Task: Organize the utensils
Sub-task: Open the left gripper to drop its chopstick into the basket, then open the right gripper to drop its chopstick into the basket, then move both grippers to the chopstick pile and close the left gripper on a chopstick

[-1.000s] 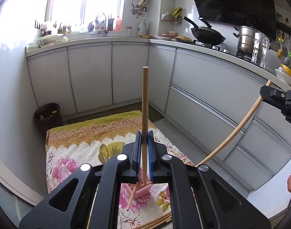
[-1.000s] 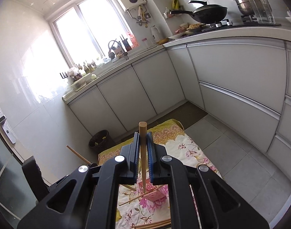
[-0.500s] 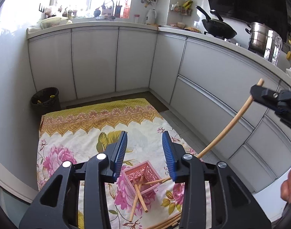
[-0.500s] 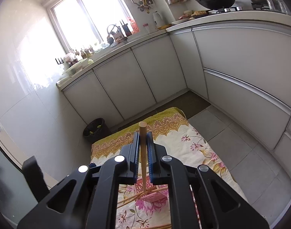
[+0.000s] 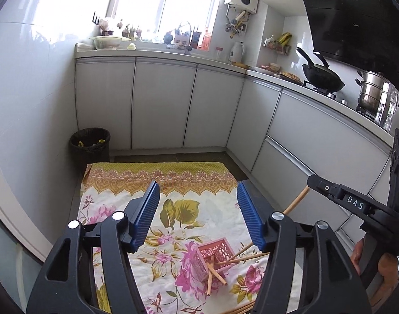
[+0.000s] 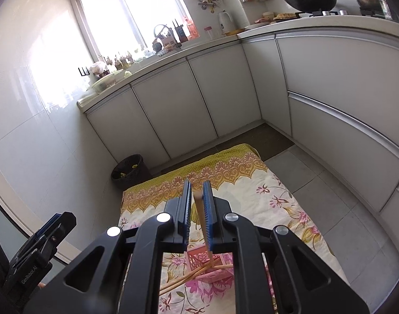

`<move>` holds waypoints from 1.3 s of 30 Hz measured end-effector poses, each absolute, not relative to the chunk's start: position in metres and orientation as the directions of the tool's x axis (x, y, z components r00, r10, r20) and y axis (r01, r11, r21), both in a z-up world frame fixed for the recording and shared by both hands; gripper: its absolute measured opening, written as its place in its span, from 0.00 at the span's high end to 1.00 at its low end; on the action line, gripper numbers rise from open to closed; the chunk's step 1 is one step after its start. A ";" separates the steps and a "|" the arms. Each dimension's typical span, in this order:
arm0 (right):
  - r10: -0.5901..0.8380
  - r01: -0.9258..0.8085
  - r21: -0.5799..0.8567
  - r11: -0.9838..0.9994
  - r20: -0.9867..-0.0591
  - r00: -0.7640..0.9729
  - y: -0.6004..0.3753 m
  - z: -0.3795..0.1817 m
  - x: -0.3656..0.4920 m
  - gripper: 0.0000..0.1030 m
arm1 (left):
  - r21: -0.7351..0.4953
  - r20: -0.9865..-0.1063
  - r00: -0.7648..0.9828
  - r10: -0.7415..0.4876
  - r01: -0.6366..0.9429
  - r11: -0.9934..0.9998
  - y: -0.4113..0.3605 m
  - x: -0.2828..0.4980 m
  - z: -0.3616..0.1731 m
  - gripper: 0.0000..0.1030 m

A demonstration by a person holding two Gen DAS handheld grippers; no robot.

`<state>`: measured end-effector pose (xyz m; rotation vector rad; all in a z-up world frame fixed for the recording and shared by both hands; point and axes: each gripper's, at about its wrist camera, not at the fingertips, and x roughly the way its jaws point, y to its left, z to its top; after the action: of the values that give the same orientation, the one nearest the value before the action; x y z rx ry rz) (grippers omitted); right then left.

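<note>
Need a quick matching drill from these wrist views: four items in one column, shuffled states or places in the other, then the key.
Items:
1. left gripper
2. right gripper
3. pink basket
4. black bin

States or places:
A. on the floor beside the cabinets
B. tipped on the floral cloth, chopsticks sticking out
C. jaws apart, nothing between them
D. a chopstick between its blue pads

Pairs: 1-C, 2-D, 3-B, 4-A

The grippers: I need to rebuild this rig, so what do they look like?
Both the left gripper and the right gripper are black plastic linkages with silver pivot bolts and ribbed blue pads. White lettering reads DAS and GenRobot.AI.
</note>
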<state>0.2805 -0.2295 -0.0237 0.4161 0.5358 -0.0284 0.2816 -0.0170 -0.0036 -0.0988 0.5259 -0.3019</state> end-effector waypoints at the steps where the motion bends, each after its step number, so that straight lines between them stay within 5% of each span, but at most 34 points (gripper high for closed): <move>1: 0.088 0.129 0.383 0.915 -0.501 0.861 -0.229 -0.025 0.281 0.79 | -0.171 -0.477 0.824 -0.306 0.255 0.952 -0.016 0.282 -0.004 0.43; 4: 0.087 0.134 0.398 0.908 -0.490 0.868 -0.231 -0.027 0.279 0.49 | -0.179 -0.472 0.828 -0.302 0.246 0.953 -0.014 0.281 -0.003 0.38; 10: 0.066 0.164 0.437 0.884 -0.465 0.883 -0.245 -0.023 0.268 0.31 | -0.184 -0.467 0.835 -0.292 0.231 0.955 -0.009 0.277 0.003 0.35; 16: 0.001 0.210 0.450 0.868 -0.424 0.906 -0.261 -0.016 0.240 0.08 | -0.180 -0.456 0.842 -0.288 0.230 0.956 -0.010 0.262 0.007 0.21; 20: -0.039 0.246 0.416 0.875 -0.447 0.894 -0.267 -0.019 0.219 0.06 | -0.162 -0.433 0.853 -0.292 0.244 0.956 -0.013 0.240 0.010 0.07; 33: -0.084 0.387 0.353 0.852 -0.637 0.766 -0.286 -0.093 0.128 0.06 | -0.135 -0.526 0.765 -0.373 0.358 0.924 -0.034 0.177 -0.021 0.07; 39: -0.035 0.421 0.378 0.824 -0.708 0.705 -0.293 -0.128 0.091 0.06 | -0.040 -0.654 0.634 -0.413 0.516 0.855 -0.079 0.160 -0.053 0.07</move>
<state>0.0911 -0.2934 -0.1278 0.5552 0.7527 -0.2685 0.1602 -0.0791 -0.0534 0.1563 0.7062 -0.5338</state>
